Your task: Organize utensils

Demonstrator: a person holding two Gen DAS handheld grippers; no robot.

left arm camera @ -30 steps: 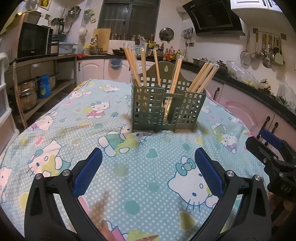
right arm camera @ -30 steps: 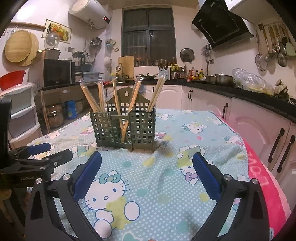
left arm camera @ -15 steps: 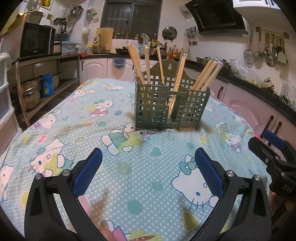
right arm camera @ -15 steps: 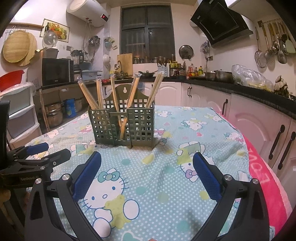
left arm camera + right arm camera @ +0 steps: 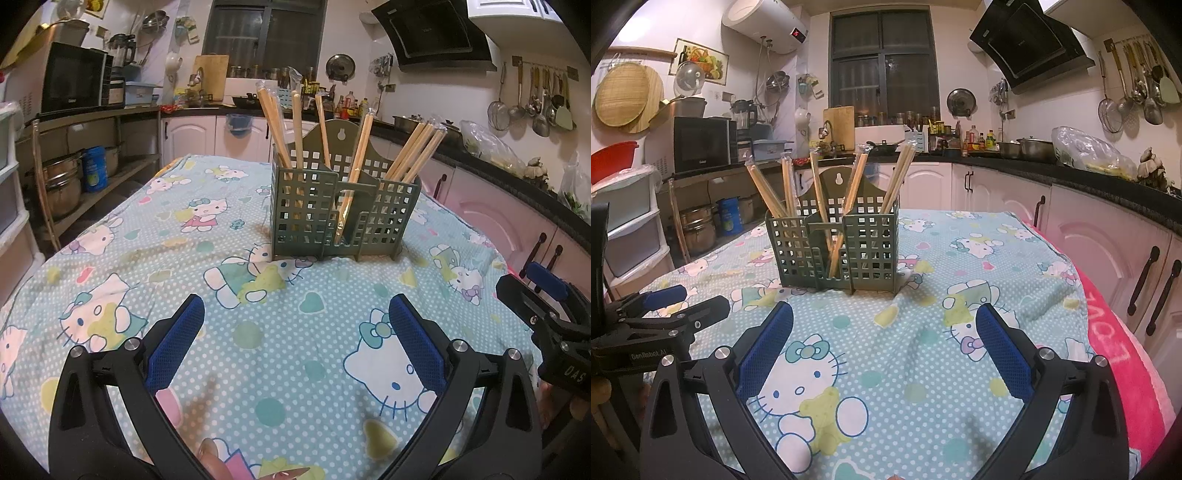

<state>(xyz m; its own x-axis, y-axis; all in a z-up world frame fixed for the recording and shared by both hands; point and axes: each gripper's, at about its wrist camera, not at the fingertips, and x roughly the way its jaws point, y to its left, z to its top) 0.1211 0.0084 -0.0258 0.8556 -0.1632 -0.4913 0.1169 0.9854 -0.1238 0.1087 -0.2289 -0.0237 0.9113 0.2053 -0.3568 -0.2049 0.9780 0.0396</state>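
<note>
Both grippers' jaws gape empty over the tablecloth [image 5: 258, 343], well short of the chopstick-filled caddy [image 5: 343, 218].

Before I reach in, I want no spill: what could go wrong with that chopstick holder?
1. The chopsticks lean outward at different angles, so open jaws of either gripper could knock neighbours while taking one.
2. The green holder stands free on a wrinkled tablecloth; a sideways pull might tip or drag it.
3. The left gripper and right gripper both face it and could collide.
</note>
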